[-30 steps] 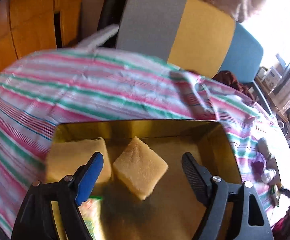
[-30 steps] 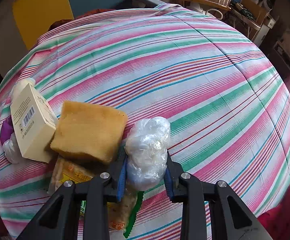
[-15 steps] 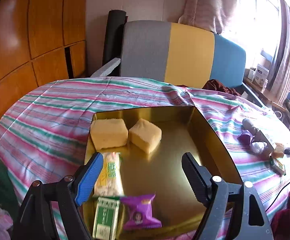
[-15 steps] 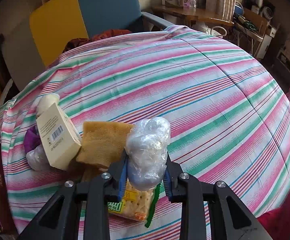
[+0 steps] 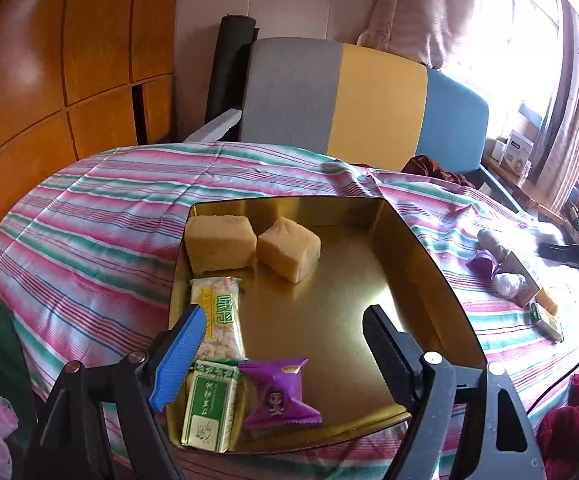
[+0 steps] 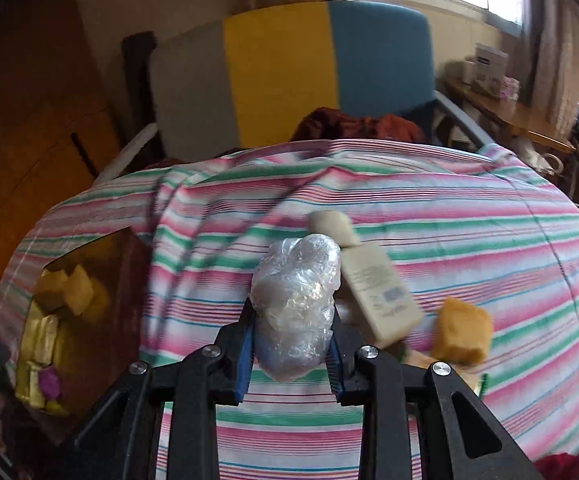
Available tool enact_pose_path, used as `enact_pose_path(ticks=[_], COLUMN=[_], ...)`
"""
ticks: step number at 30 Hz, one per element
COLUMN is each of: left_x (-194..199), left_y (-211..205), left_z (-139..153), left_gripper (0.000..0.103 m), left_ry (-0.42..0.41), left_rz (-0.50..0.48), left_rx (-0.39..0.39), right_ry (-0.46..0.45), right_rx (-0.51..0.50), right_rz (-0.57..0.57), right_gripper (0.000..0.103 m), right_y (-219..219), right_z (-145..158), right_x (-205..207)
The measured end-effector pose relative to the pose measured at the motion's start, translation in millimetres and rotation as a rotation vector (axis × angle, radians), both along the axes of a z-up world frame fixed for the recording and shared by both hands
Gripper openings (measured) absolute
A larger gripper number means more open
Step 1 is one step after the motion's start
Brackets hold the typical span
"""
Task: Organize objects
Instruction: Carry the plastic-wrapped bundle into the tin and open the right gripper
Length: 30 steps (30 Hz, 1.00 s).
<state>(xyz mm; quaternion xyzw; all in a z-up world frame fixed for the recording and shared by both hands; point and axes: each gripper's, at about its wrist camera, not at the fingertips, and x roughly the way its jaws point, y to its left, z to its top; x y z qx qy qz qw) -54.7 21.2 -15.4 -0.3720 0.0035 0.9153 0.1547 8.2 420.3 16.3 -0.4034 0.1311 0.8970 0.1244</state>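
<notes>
Two grippers in view. Right gripper [image 6: 291,334] was clamped on a crinkled clear plastic bundle [image 6: 295,304], pads pressing its lower half, most of the bundle standing up above the jaws. Bundle was held clear of the striped cloth [image 6: 469,248], not resting on it.

Left gripper [image 5: 285,356] stood wide, nothing between its jaws, hanging over the near end of the gold tray [image 5: 417,264].

Tray contents, left wrist view: two yellow cake blocks [image 5: 220,243] at the far left, touching or nearly so; a long rice-snack packet [image 5: 220,320] along the left wall; a green packet [image 5: 209,408] and a purple packet [image 5: 279,394] side by side at the near edge. Right half of the tray floor was bare.

Key relation: in the right wrist view the tray [image 6: 33,320] lay low and to the left of the held bundle, well apart from it, with striped cloth between. Judged: the bundle has to travel left to land in the tray. The left gripper was the nearer one to the tray but empty.

Not yet sorted, just right of the bundle in the right wrist view: a cream box [image 6: 381,292], a beige lump [image 6: 331,224] at its far end, a brown sponge-like block [image 6: 463,330].

Risk, judged: the bundle is soft and slippery and could squeeze out.
</notes>
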Motion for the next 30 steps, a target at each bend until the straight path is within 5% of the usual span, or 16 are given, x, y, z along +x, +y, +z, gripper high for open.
enact_pose_path(ticks=[8, 15, 23, 30], left_x=[-6, -14, -17, -17], left_y=[-43, -87, -87, -78], left_z=[1, -12, -19, -24], left_gripper=[0.082, 0.082, 0.082, 0.082], left_ry=[-0.013, -0.048, -0.066, -0.102], left_rz=[0.088, 0.211, 0.205, 0.168], left_rx=[0.031, 0.061, 0.065, 0.084], right_ry=[-0.046, -0.170, -0.238, -0.204], right_rx=[-0.105, -0.151, -0.296, -0.281], right_rz=[0.361, 0.490, 0.586, 0.572], right_gripper=[0.030, 0.031, 0.041, 0.052], right_y=[-149, -232, -276, -262], right_z=[-19, -70, -108, -100], right_x=[-80, -127, -148, -130])
